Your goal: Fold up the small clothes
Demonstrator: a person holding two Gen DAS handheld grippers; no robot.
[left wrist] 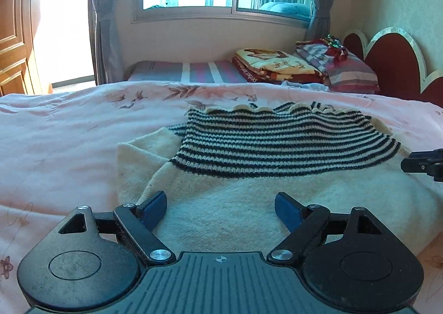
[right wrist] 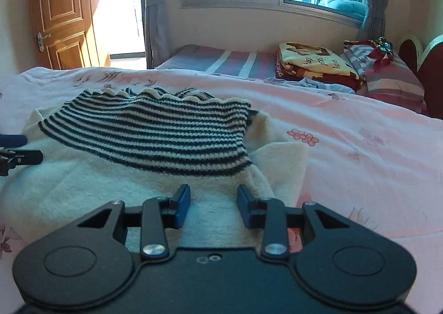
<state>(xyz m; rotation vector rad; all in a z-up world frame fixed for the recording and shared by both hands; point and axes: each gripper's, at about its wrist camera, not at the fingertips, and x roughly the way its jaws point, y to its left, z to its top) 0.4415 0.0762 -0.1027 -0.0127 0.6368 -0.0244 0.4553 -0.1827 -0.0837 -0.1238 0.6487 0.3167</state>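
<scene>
A small knit garment lies on the pink bedspread: a cream lower part (left wrist: pixel 235 211) with a black-and-cream striped part (left wrist: pixel 277 142) folded over it. It also shows in the right wrist view, cream part (right wrist: pixel 83 189) and striped part (right wrist: pixel 149 131). My left gripper (left wrist: pixel 221 208) is open and empty, low over the cream fabric near its left edge. My right gripper (right wrist: pixel 213 203) is open and empty over the cream fabric near its right edge. The right gripper's tip shows at the far right of the left wrist view (left wrist: pixel 423 164).
The pink floral bedspread (left wrist: pixel 69 134) extends all around the garment. Folded blankets (left wrist: pixel 277 64) and striped pillows (left wrist: pixel 351 70) sit at the far side by a red headboard (left wrist: pixel 393 64). A wooden door (right wrist: pixel 61 9) and a window are behind.
</scene>
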